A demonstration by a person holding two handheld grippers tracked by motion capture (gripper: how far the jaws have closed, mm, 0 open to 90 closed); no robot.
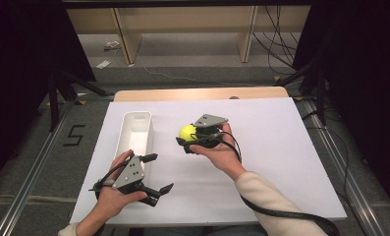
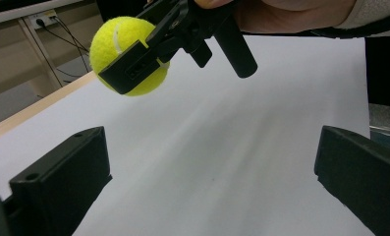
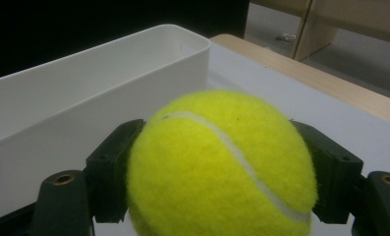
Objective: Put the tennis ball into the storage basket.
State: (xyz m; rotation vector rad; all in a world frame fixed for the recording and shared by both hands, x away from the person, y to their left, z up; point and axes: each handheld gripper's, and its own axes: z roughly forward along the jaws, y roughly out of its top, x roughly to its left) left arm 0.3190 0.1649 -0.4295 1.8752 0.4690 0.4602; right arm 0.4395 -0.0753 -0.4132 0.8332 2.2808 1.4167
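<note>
So the counter (image 1: 281,162) has a big white sheet over it, with a strip of bare wood showing along the far edge; a long white bin (image 1: 135,132) sits left of centre, lengthwise away from the person, and nothing shows inside the part of it I can see. Past the counter there's a grey floor, some pale wooden shelf legs (image 1: 125,37) and loose cables (image 1: 276,44); dark tripod stands (image 1: 60,88) flank both sides, well clear of the work.

Nothing really sits between the ball and the bin; just open white sheet.

The right tongs (image 1: 188,136) are clamped tight on a yellow tennis ball (image 1: 187,132), one black pad on each side of it; in the right gripper view the ball bulges up between the pads with its white seam running across, and the bin wall (image 3: 84,98) is right behind it. The left gripper view shows the ball (image 2: 128,54) held up off the sheet, not touching it; in the high view it hangs just right of the bin's near half.

The left tongs (image 1: 160,173) are spread wide with nothing between them; they're held near the bin's near end, close to the front edge of the counter.
</note>
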